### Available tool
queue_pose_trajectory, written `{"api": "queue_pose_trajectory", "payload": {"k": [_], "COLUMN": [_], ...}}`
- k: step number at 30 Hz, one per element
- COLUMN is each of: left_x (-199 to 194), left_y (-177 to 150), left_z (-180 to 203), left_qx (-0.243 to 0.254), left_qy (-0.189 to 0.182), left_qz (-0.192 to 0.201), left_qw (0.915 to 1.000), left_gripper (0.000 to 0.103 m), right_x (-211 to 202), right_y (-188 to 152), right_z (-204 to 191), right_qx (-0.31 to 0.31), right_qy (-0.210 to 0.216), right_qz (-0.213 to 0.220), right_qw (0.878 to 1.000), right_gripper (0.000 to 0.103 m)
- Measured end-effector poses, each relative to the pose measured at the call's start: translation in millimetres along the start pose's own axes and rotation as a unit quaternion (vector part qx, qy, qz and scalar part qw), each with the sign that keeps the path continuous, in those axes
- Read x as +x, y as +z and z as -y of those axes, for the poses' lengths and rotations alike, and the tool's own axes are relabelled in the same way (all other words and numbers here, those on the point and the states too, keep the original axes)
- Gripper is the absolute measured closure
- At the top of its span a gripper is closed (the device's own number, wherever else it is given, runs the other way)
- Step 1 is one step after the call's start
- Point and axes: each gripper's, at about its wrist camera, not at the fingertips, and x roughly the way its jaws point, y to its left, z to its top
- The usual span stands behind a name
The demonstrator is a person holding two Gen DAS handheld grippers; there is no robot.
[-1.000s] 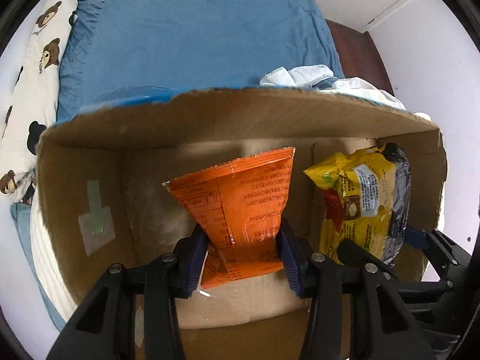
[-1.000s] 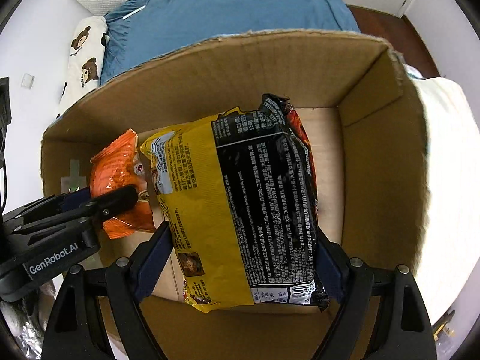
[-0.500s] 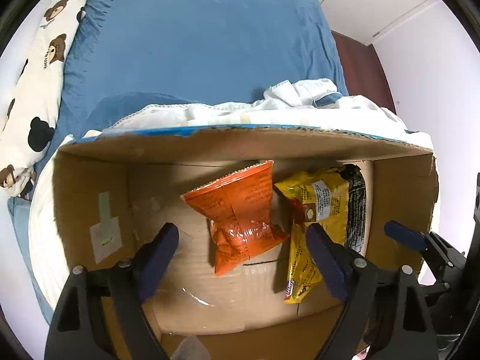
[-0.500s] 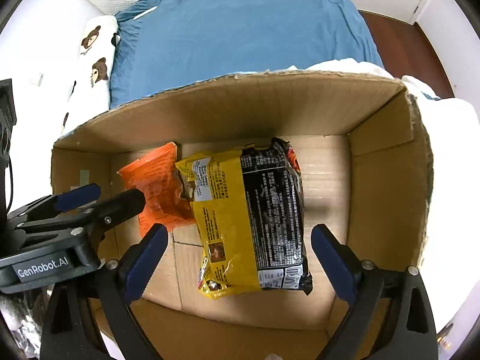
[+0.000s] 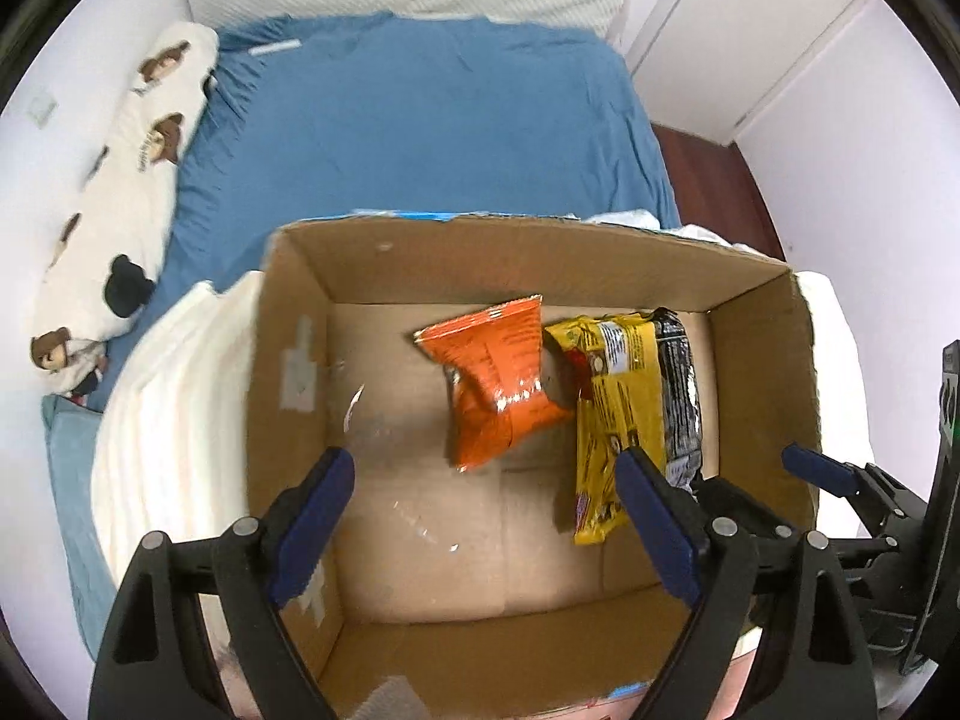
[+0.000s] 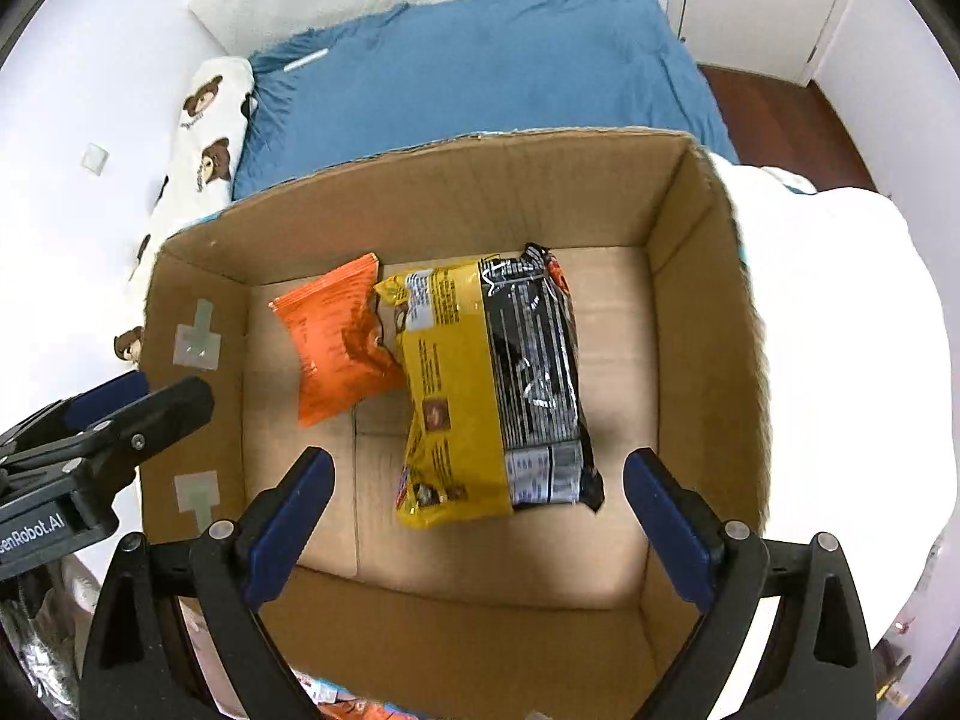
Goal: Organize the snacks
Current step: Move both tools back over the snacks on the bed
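Now each hand-held gripper, left point(image 5: 480, 516) and right point(image 6: 474, 510), gapes empty above the boxed snack packets point(image 6: 492, 384).

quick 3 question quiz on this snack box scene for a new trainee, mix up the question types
1. True or false: the orange packet lies on the floor of the cardboard box.
2. Which packet lies nearer the taped side wall of the box? A) the yellow and black packet B) the orange packet
3. Fill in: the left tongs and the right tongs both stand ____ above the box, with nothing between their tips.

Key
1. True
2. B
3. open
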Motion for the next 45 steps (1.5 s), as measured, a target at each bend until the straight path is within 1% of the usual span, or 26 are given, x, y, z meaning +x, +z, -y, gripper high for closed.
{"api": "queue_pose_trajectory", "payload": {"k": [6, 7, 12, 16, 20, 23, 26, 28, 31, 34, 37, 40, 42, 45], "left_x": [-45, -51, -84, -103, -109, -105, -93, -81, -61, -37, -11, 8, 16, 23], "left_y": [-35, -39, -73, -103, -139, -168, -200, -224, -261, -293, -323, -348, -360, -372], "left_z": [4, 5, 10, 12, 8, 3, -4, -10, -20, -38, -55, -61, -65, -72], "left_qx": [0.014, 0.015, 0.024, 0.023, 0.018, 0.015, 0.011, 0.010, 0.000, -0.031, -0.072, -0.096, -0.112, -0.136], "left_qy": [0.025, 0.025, 0.032, 0.025, 0.021, 0.029, 0.046, 0.061, 0.081, 0.086, 0.081, 0.087, 0.097, 0.100], "left_qz": [0.063, 0.071, 0.116, 0.132, 0.129, 0.119, 0.101, 0.080, 0.051, 0.010, -0.030, -0.059, -0.065, -0.070], "left_qw": [0.9976, 0.9971, 0.9924, 0.9906, 0.9913, 0.9924, 0.9938, 0.9949, 0.9954, 0.9958, 0.9936, 0.9898, 0.9868, 0.9831], "left_gripper": [0.014, 0.014, 0.014, 0.014, 0.014, 0.014, 0.014, 0.014, 0.014, 0.014, 0.014, 0.014, 0.014, 0.014], "right_x": [-43, -48, -79, -97, -104, -97, -79, -66, -40, -14, 19, 43, 63, 85], "right_y": [-37, -44, -80, -115, -153, -182, -215, -232, -266, -291, -319, -337, -346, -346], "right_z": [-6, -9, -12, -13, -13, -10, -6, -2, 4, 5, 2, -4, -6, -12], "right_qx": [-0.009, -0.010, -0.007, 0.008, 0.018, 0.028, 0.038, 0.044, 0.058, 0.069, 0.092, 0.116, 0.157, 0.206], "right_qy": [-0.012, -0.012, 0.006, 0.027, 0.044, 0.056, 0.060, 0.061, 0.066, 0.070, 0.097, 0.120, 0.148, 0.172], "right_qz": [0.054, 0.062, 0.093, 0.099, 0.095, 0.075, 0.044, 0.026, -0.015, -0.053, -0.106, -0.141, -0.168, -0.187], "right_qw": [0.998, 0.998, 0.996, 0.995, 0.994, 0.995, 0.996, 0.997, 0.996, 0.994, 0.985, 0.976, 0.962, 0.945], "right_gripper": [0.004, 0.004, 0.004, 0.004, 0.004, 0.004, 0.004, 0.004, 0.004, 0.004, 0.004, 0.004, 0.004, 0.004]}}
